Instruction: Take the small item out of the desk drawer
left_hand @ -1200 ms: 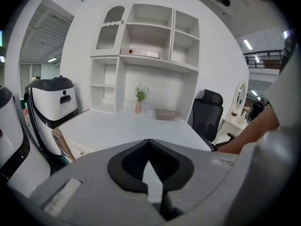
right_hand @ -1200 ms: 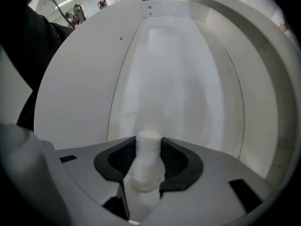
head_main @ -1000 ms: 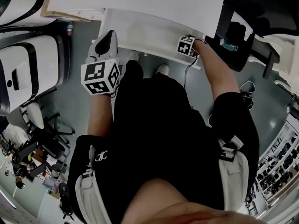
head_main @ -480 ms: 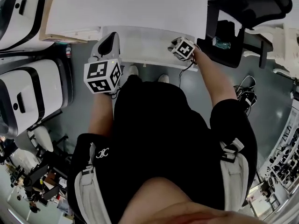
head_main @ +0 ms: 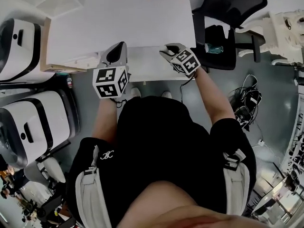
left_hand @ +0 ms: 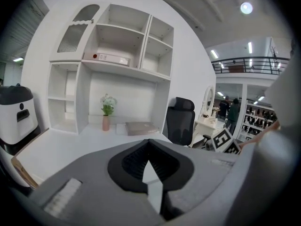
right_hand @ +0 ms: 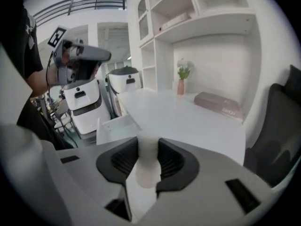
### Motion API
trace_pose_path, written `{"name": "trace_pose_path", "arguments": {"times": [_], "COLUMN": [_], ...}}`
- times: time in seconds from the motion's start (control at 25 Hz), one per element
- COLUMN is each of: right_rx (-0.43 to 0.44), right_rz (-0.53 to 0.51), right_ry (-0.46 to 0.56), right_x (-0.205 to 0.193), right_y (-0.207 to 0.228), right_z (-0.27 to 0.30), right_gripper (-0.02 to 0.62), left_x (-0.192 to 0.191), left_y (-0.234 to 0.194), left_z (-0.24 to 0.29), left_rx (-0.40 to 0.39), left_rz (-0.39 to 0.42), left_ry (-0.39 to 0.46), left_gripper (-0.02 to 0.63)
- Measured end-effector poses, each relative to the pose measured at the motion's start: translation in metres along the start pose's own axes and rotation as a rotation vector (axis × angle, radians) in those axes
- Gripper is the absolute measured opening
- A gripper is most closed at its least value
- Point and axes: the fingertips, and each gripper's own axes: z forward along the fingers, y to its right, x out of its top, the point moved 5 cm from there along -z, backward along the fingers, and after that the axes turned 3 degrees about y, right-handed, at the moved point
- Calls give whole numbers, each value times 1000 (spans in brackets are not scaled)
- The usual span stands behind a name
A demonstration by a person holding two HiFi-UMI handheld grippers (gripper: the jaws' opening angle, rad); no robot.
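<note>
A small white cylinder-like item [right_hand: 147, 163] sits between the black pads of my right gripper [right_hand: 148, 154]. Its jaws are closing on the item, and the pads touch both of its sides. In the head view the right gripper [head_main: 168, 49] is raised over the front edge of the white desk [head_main: 118, 23], above the open white drawer [head_main: 147, 63]. My left gripper [head_main: 117, 51] is held up at the drawer's left end. Its jaws meet at the tips, with nothing between them [left_hand: 149, 166].
A black office chair [head_main: 223, 13] stands right of the desk, with a bottle [head_main: 213, 48] on its seat. White machines [head_main: 23, 42] [head_main: 33, 122] stand at the left. A shelf unit with a vase [left_hand: 106, 121] and a book [left_hand: 138, 127] is at the desk's back. Cables [head_main: 244, 103] lie on the floor.
My right gripper has come up out of the drawer's right end and moved left over the desk's front edge. The left gripper has hardly moved.
</note>
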Motion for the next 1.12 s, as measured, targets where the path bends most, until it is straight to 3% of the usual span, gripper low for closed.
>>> {"name": "trace_pose_path", "arguments": {"times": [0.16, 0.32, 0.52, 0.76, 1.12], "right_rx": [-147, -292, -519, -728, -772], "right_rz": [74, 66, 125, 218, 223], "right_ry": [219, 412, 601, 672, 653], "right_x": [53, 103, 129, 119, 109], "right_y": [3, -2, -2, 2, 5], "right_z": [-47, -100, -163, -206, -216], "right_gripper": [117, 117, 118, 118, 118], "left_x": [8, 14, 30, 49, 60], "left_y": [12, 23, 39, 54, 72], "left_z": [6, 11, 11, 8, 1], "left_rx": [-29, -58, -99, -133, -136], "left_rz": [6, 2, 18, 44, 75], "left_ry": [19, 40, 74, 106, 123], "left_gripper": [12, 14, 12, 12, 12]}}
